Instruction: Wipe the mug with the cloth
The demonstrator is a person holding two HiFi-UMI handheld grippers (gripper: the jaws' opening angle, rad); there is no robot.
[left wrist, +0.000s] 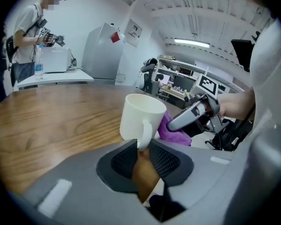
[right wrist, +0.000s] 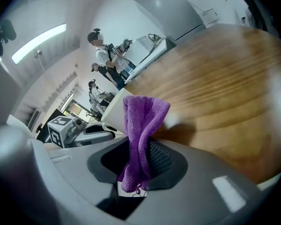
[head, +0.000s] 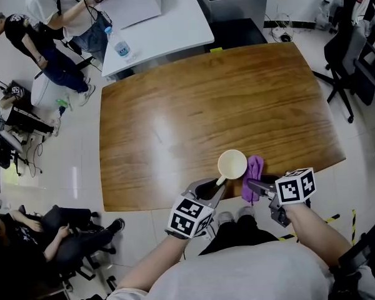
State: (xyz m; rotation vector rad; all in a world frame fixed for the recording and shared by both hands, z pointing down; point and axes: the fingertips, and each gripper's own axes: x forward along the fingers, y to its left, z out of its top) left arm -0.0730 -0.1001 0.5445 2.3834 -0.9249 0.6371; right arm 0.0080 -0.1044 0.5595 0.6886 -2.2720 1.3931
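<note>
Mug [left wrist: 140,118]: its handle is pinched at the tips of the left gripper [left wrist: 143,146], which steadies it upright near the front edge of the wooden table [head: 194,105]. The right gripper [right wrist: 140,146] is clenched on the purple cloth [right wrist: 143,114], whose free end pokes up just beside the mug's wall. Wiping looks about to begin: the cloth needs pressing onto the side or rim and rubbing round. Nothing stands in the way; a white table [head: 169,30], water bottle [head: 120,45] and people [head: 56,11] are well apart
</note>
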